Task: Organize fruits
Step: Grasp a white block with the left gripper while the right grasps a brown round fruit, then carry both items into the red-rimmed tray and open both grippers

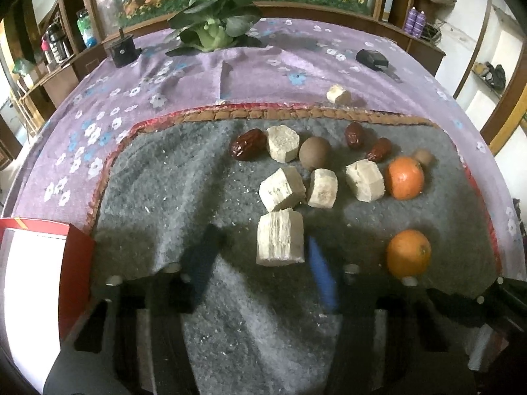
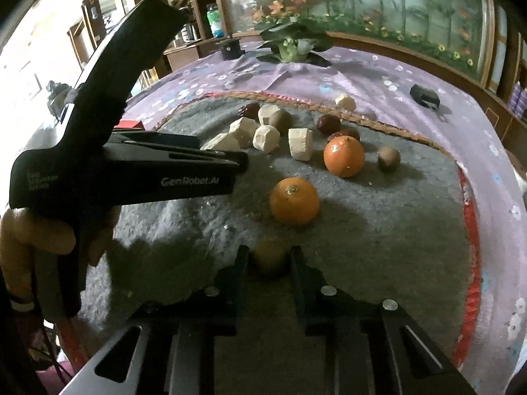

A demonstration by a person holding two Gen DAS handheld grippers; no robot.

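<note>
Two grippers are in my hands above the grey felt mat (image 1: 158,177), which lies on a purple flowered tablecloth (image 1: 184,75).

My left gripper (image 1: 263,253) has its jaws partly apart around the nearest pale cane chunk (image 1: 280,238). Its blue finger (image 1: 321,273) sits right at the chunk's right side, while the dark finger (image 1: 204,256) stands clear on the left, so the chunk is between the jaws but not pinched. The fingers are blurred, so I may be slightly off on that right-side contact.

My right gripper (image 2: 268,258) is clamped on a small brown round fruit (image 2: 270,256), both dark fingers pressing its sides just above the mat. From that camera I also see my left hand (image 2: 42,230) wrapped round the other gripper's handle.

Beyond the held chunk lie more cane chunks, bunched close together: one (image 1: 281,189) just behind it, another (image 1: 322,187) beside that, and a third (image 1: 365,179) next to an orange (image 1: 404,177). A second orange (image 1: 408,252) sits nearer, well right of my left gripper. Red dates (image 1: 248,143) and a brown fruit (image 1: 314,153) lie toward the mat's far edge. One chunk (image 1: 336,93) rests off the mat on the cloth. A red box (image 1: 36,263) stands at the mat's left corner, and a leafy plant (image 1: 214,23) sits at the far side.
</note>
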